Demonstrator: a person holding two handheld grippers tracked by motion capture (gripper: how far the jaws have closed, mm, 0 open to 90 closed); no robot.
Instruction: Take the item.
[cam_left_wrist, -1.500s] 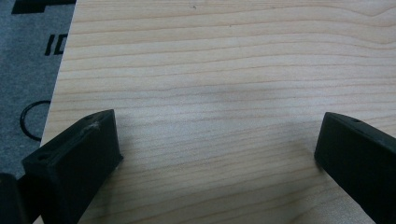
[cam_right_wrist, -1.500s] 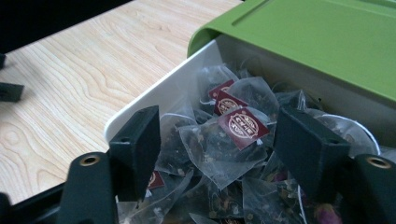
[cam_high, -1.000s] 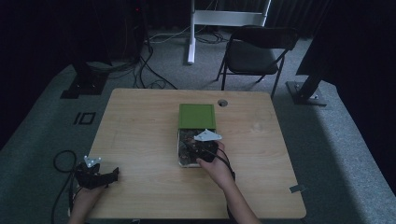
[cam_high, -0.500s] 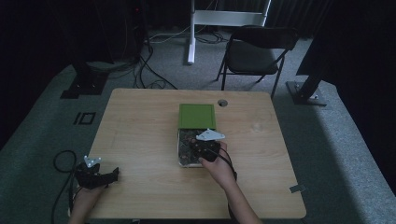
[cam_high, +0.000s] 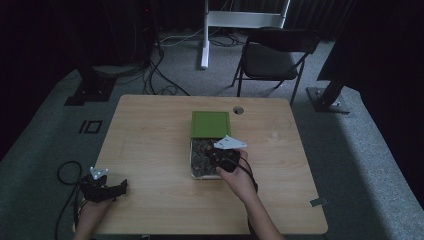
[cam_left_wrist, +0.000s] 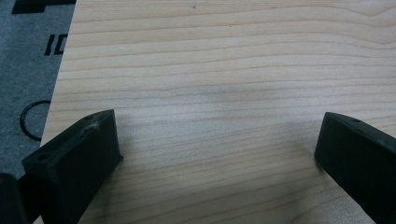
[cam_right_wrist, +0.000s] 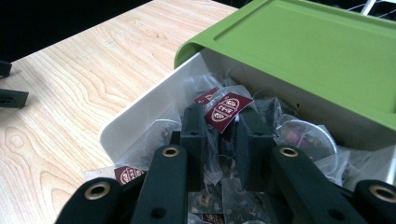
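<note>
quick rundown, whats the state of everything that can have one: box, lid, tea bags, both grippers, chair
white plastic box: open at its near part, full of tea bags
green plastic lid: slid back, covering the box's far part
clear tea bag with a dark red tag: pinched between the jaws, in the box
right gripper: jaws just closed on that tea bag
left gripper: open, nothing between its jaws, over the bare wooden table
black folding chair: unfolded, unoccupied

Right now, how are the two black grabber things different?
The left hand-held gripper rests near the pale wooden table edge, jaws wide open and empty; the right hand-held gripper reaches into the white box under the green lid, jaws shut on a clear tea bag packet. Both are black.
</note>
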